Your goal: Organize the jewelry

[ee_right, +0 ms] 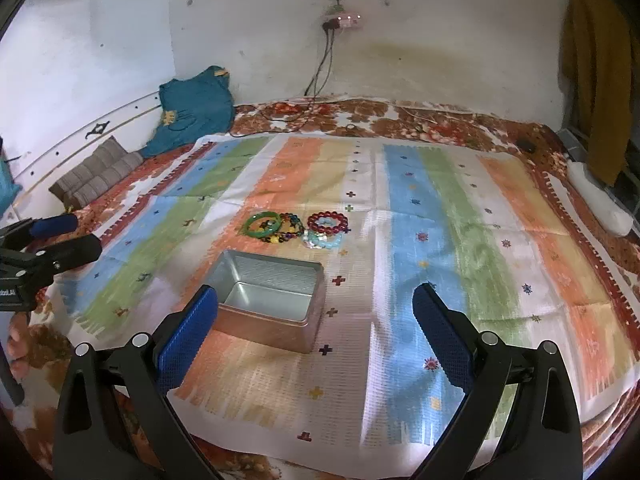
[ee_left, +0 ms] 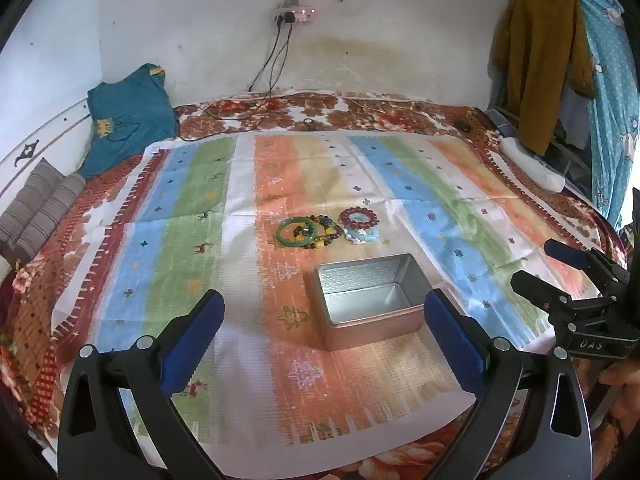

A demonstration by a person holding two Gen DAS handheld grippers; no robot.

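On a striped cloth [ee_left: 192, 216] spread over the bed, the bracelets [ee_left: 326, 229] lie clustered just beyond an empty open tin [ee_left: 370, 300]; nothing is sorted yet. Both the left gripper [ee_left: 324, 336] and right gripper [ee_right: 316, 332] hover with fingers spread wide, empty. Each view alone shows the other gripper at its edge.

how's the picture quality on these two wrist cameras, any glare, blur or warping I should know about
Left wrist view: strong fisheye bending with dark corners; bright washed-out patch on the striped cloth near the open left gripper; the open silver metal tin reflects light inside. Right wrist view: same warping; the cloth looks smeared between the open right gripper's fingers; the cluster of beaded bracelets is small and soft.
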